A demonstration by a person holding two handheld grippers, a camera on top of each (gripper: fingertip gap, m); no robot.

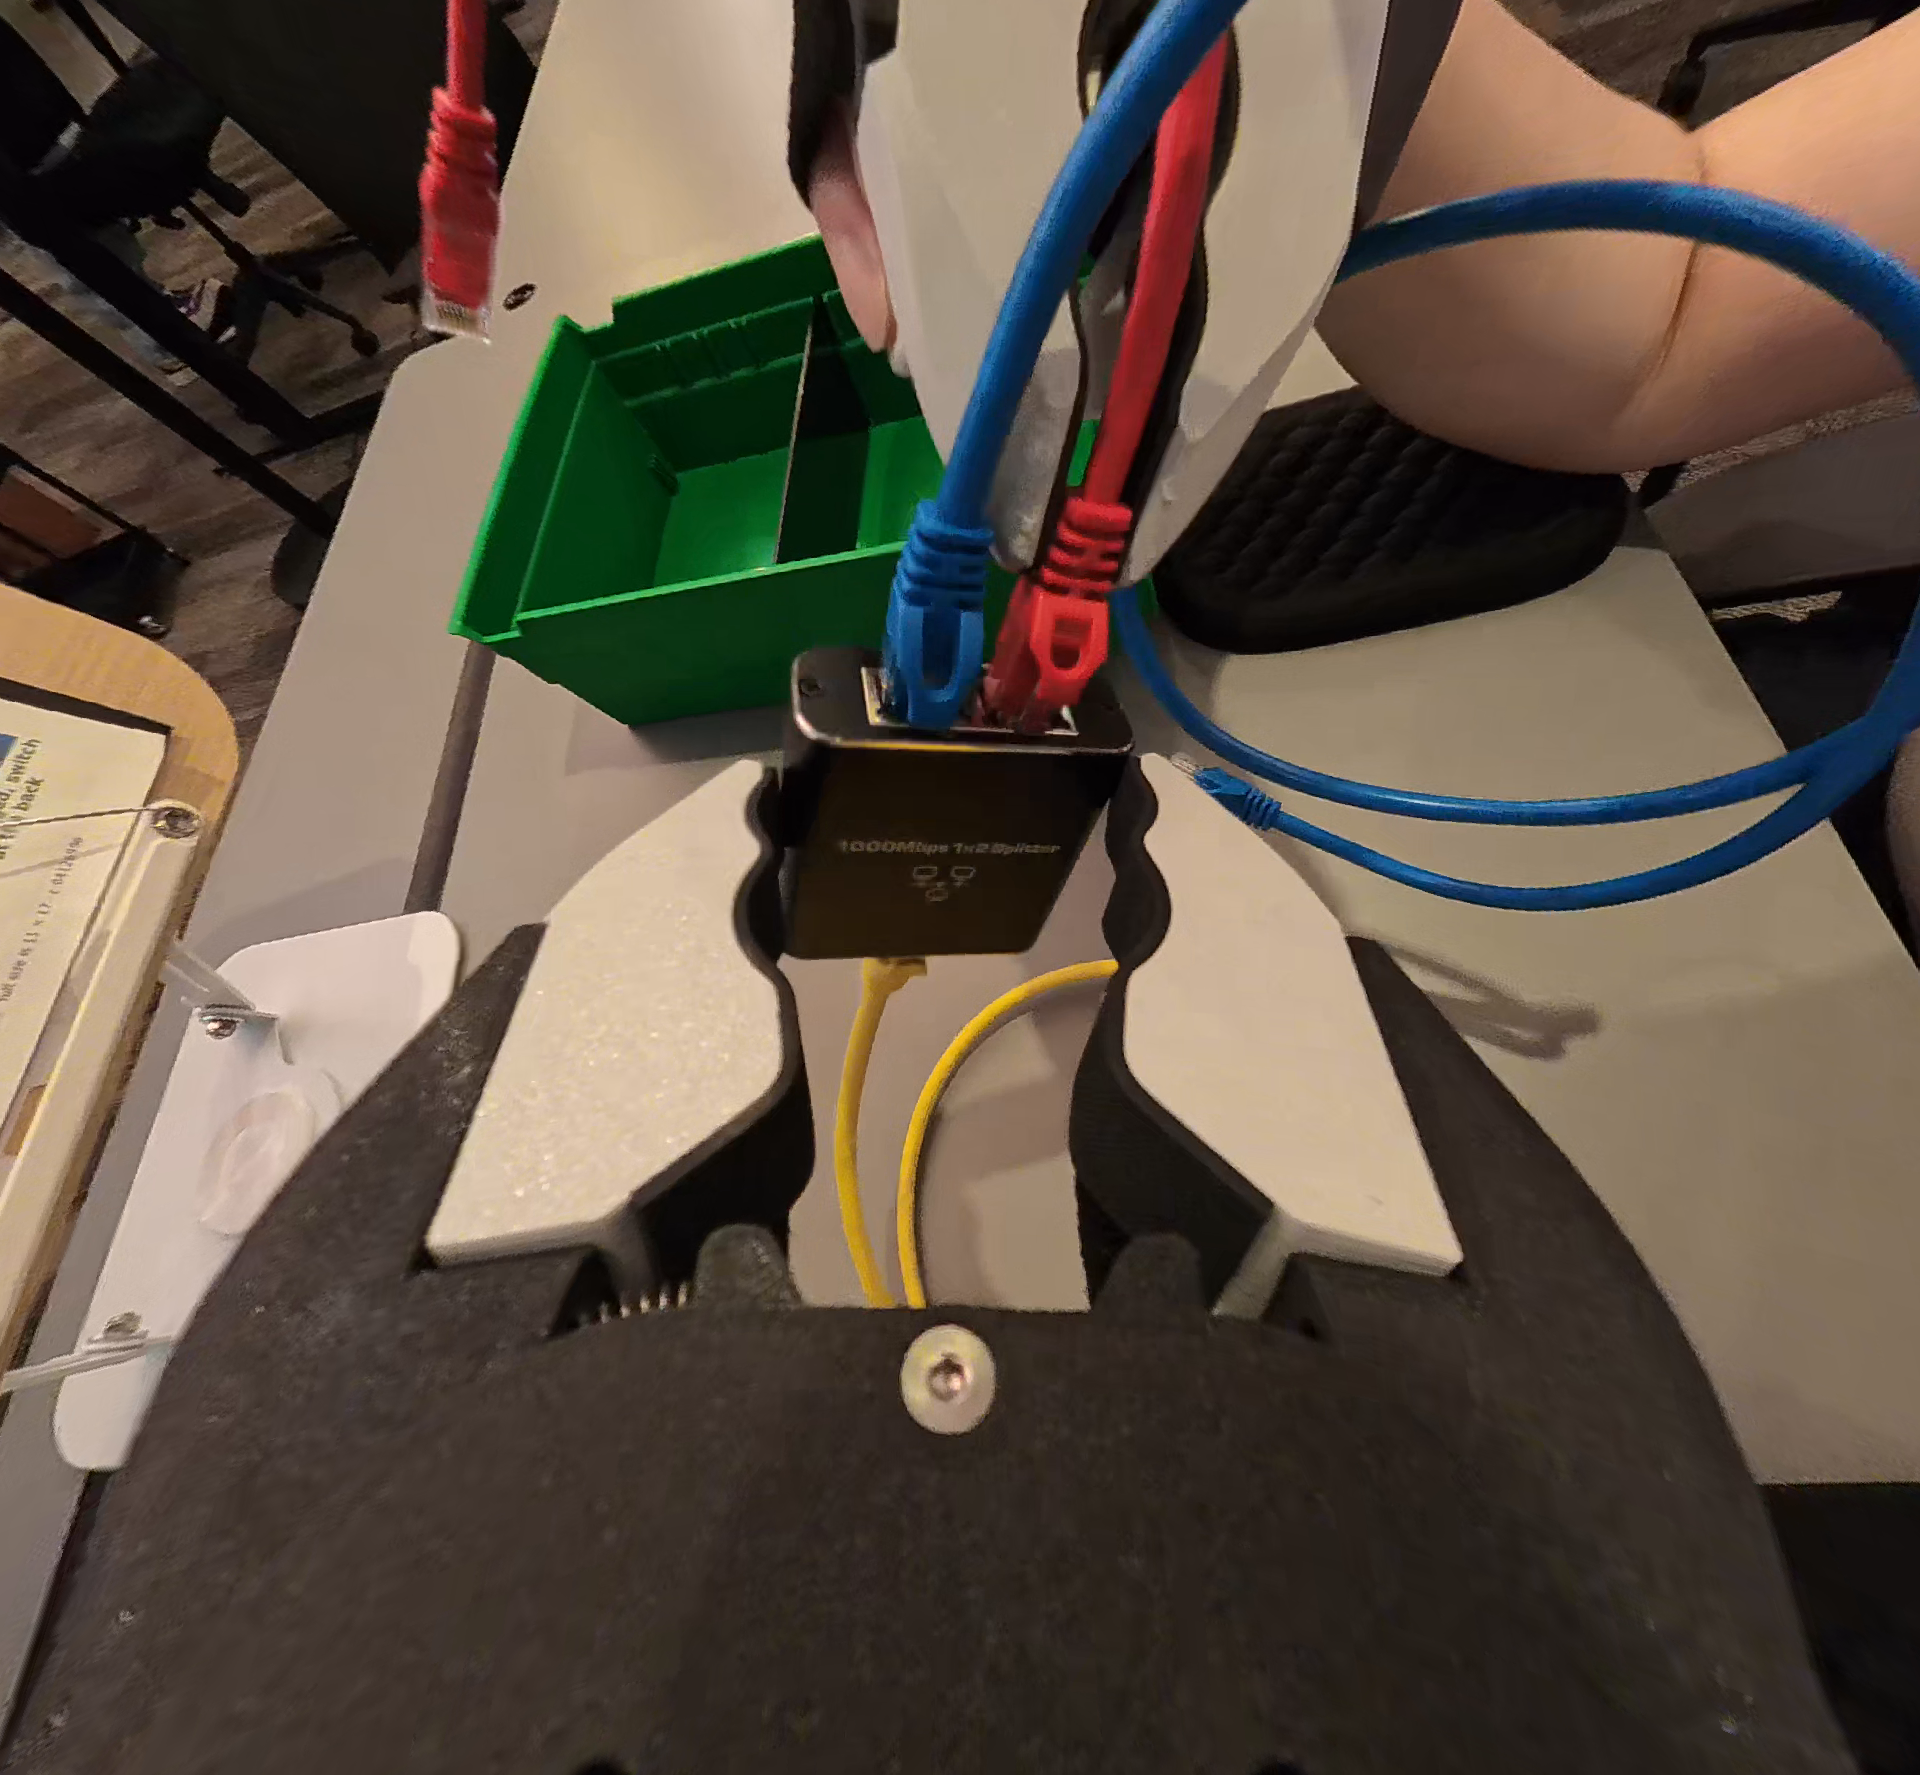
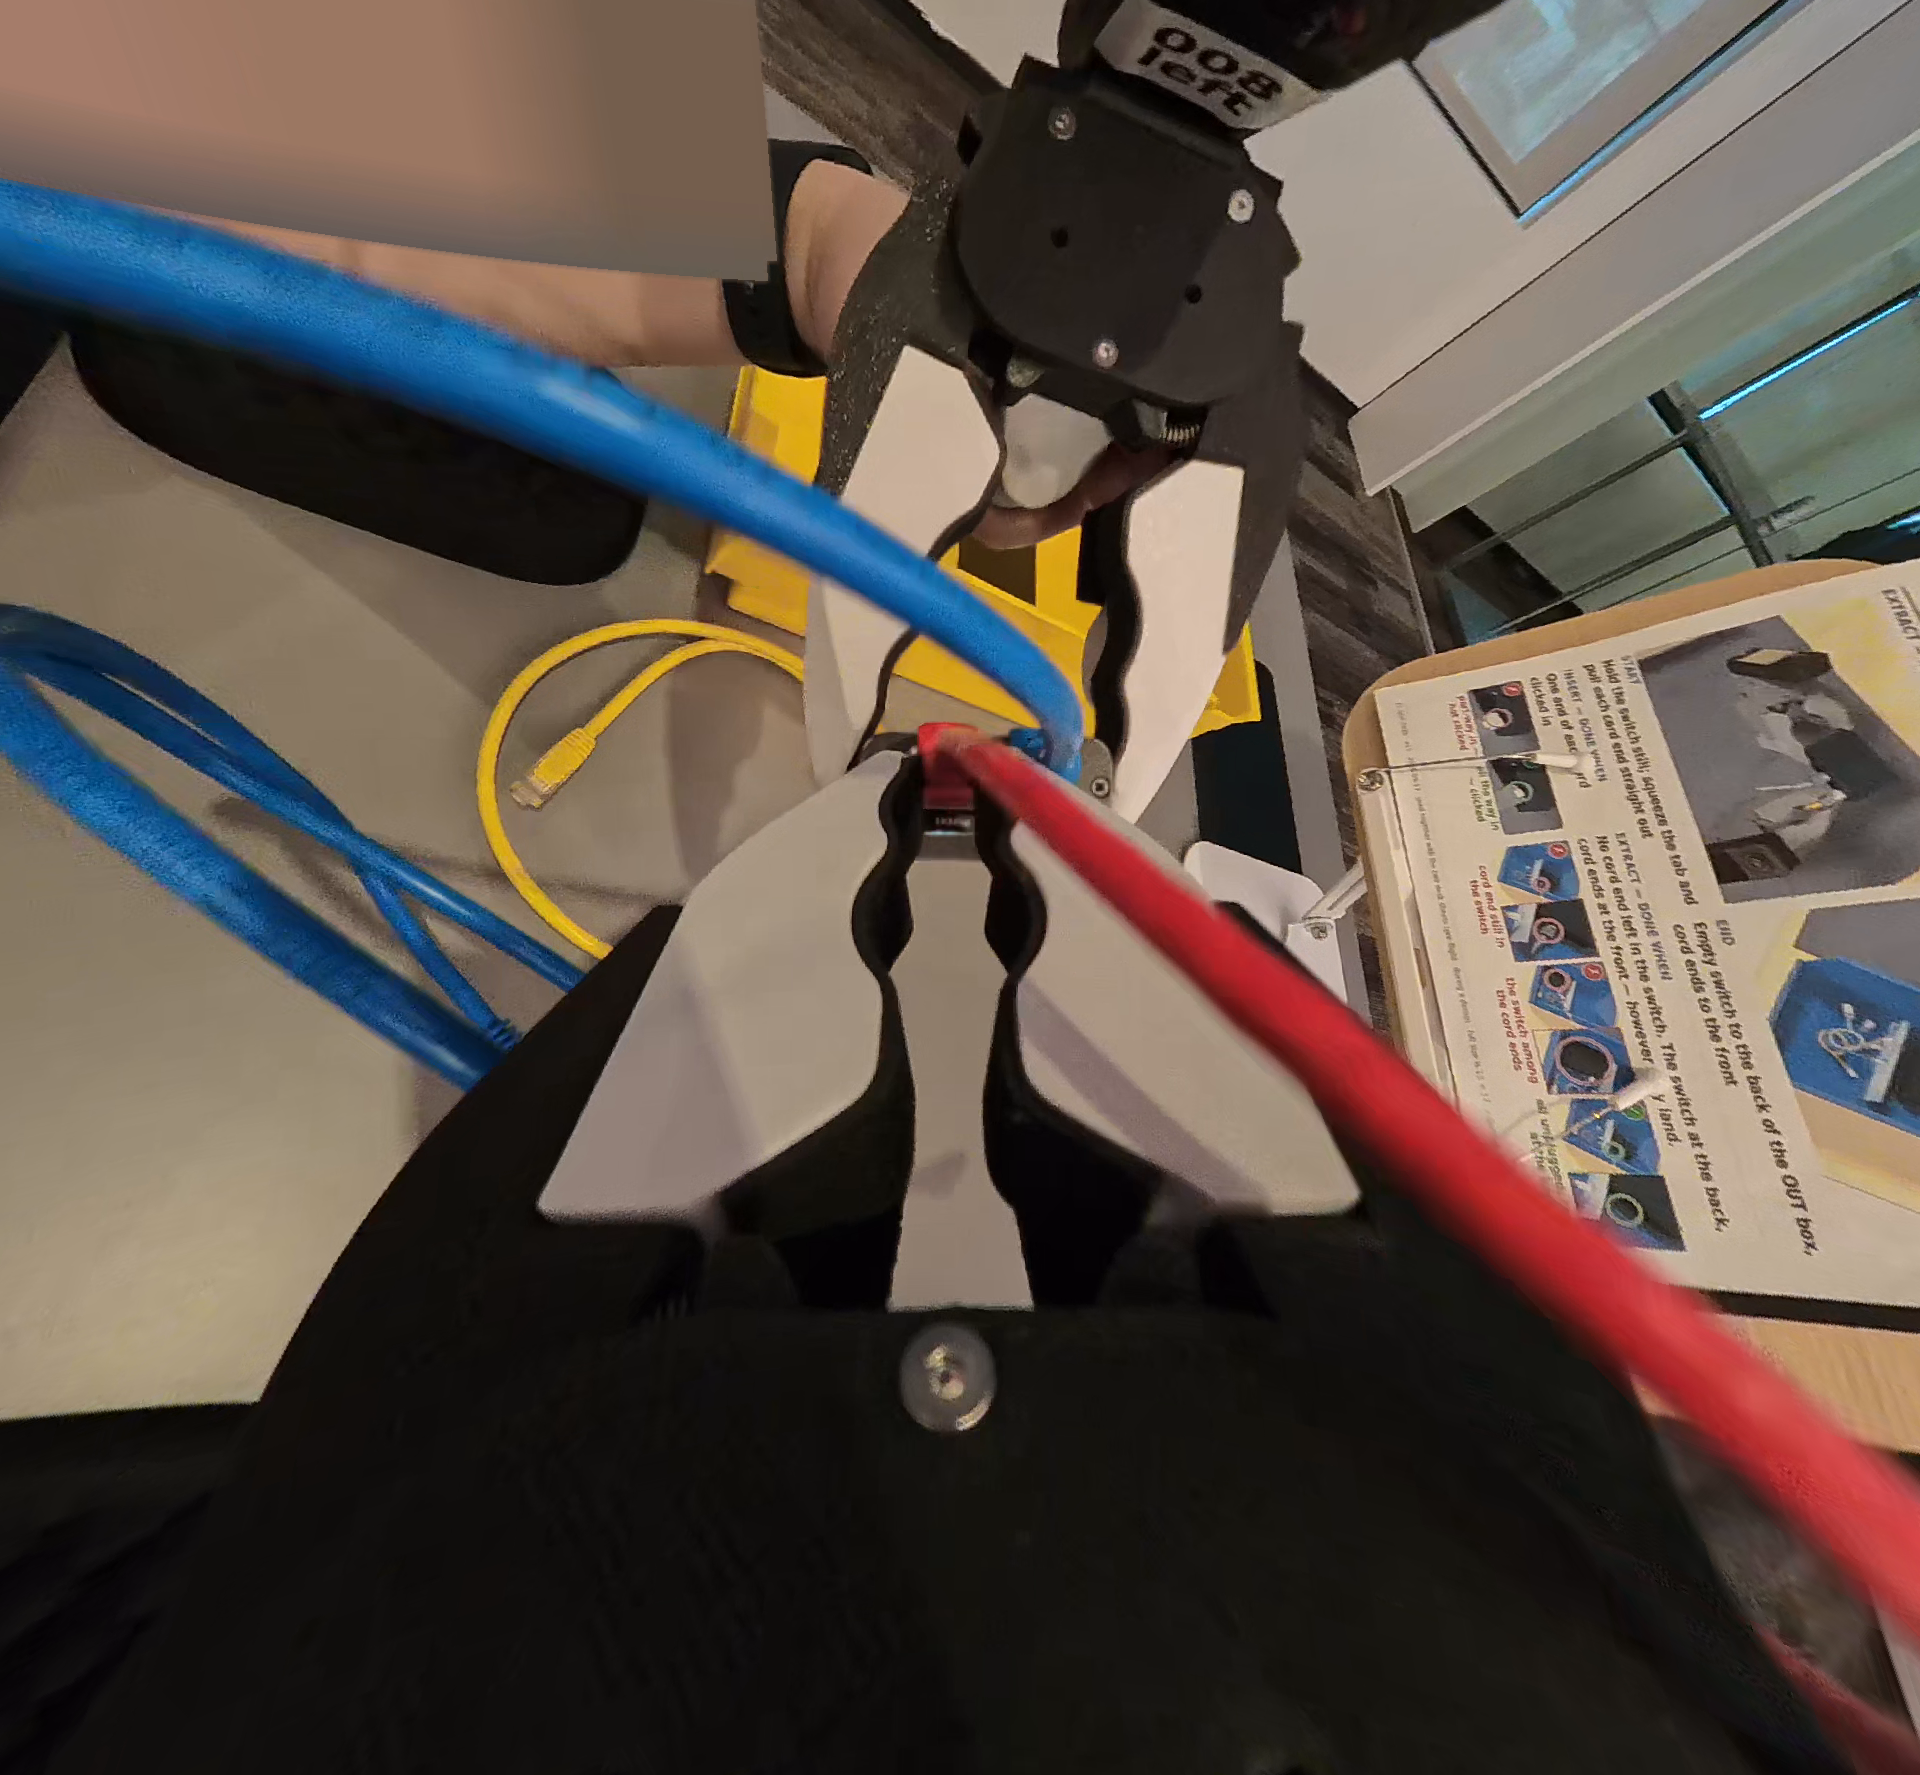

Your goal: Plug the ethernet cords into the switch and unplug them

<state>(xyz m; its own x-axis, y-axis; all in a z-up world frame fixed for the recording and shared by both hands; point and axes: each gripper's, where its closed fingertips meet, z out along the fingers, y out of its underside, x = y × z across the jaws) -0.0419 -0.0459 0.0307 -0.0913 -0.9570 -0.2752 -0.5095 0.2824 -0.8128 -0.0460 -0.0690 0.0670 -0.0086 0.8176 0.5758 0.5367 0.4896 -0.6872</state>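
Note:
My left gripper [image 1: 945,790] is shut on the black switch [image 1: 935,863] and holds it above the grey table. A blue plug [image 1: 935,624] and a red plug [image 1: 1060,613] sit in its two far ports. A yellow cord [image 1: 862,1123] enters its near end. My right gripper [image 1: 1086,551] comes from above and is shut on the red plug, which shows between its tips in the right wrist view [image 2: 940,759]. The right gripper [image 2: 945,795] has the red cord [image 2: 1351,1102] running back over its right finger. The left gripper's fingers [image 2: 1174,582] face it.
A green bin [image 1: 727,499] stands behind the switch, and a yellow bin [image 2: 769,520] shows in the right wrist view. Loose ends: a red plug [image 1: 457,219] hanging, a blue plug [image 1: 1236,795] and a yellow plug [image 2: 551,769] on the table. An instruction sheet [image 2: 1662,894] lies beside. A black pad [image 1: 1382,520] lies under a person's arm [image 1: 1558,291]. The gap from one gripper's tips to the other's is roughly 4 cm.

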